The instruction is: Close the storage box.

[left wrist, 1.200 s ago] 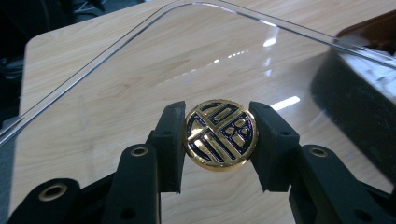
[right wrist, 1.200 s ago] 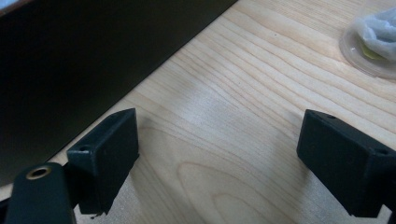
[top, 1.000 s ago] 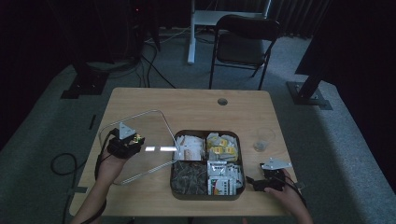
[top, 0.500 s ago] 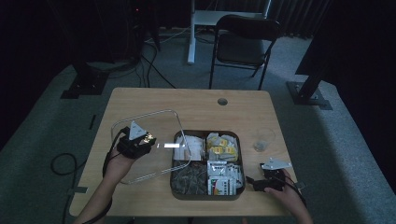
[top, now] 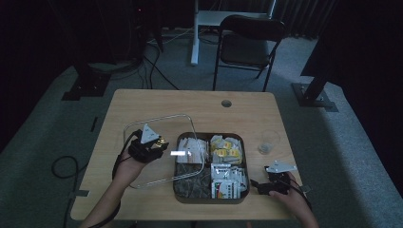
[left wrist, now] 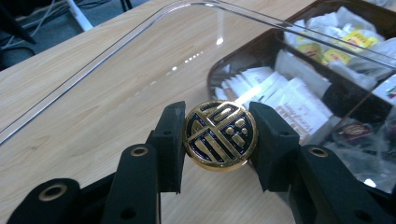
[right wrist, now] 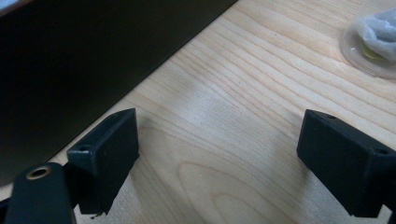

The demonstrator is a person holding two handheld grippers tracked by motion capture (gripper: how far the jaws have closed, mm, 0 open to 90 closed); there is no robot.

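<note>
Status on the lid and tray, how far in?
Done: left tongs are clamped on the gold knob of the clear lid. In hand: lid held tilted, overlapping the tray's left compartments. Left: square it over the tray or set it aside, can't tell which. Right tongs open, idle beside the tray.

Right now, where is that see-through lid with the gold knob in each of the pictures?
High view: the clear lid hangs left of centre, its right edge overlapping the brown tray.
Left gripper view: the lid spans the picture, and its gold knob sits clamped at the centre.
Right gripper view: not in it.
Shared landmark: the brown tray, at right of centre in the high view, upper right in the left gripper view.
</note>
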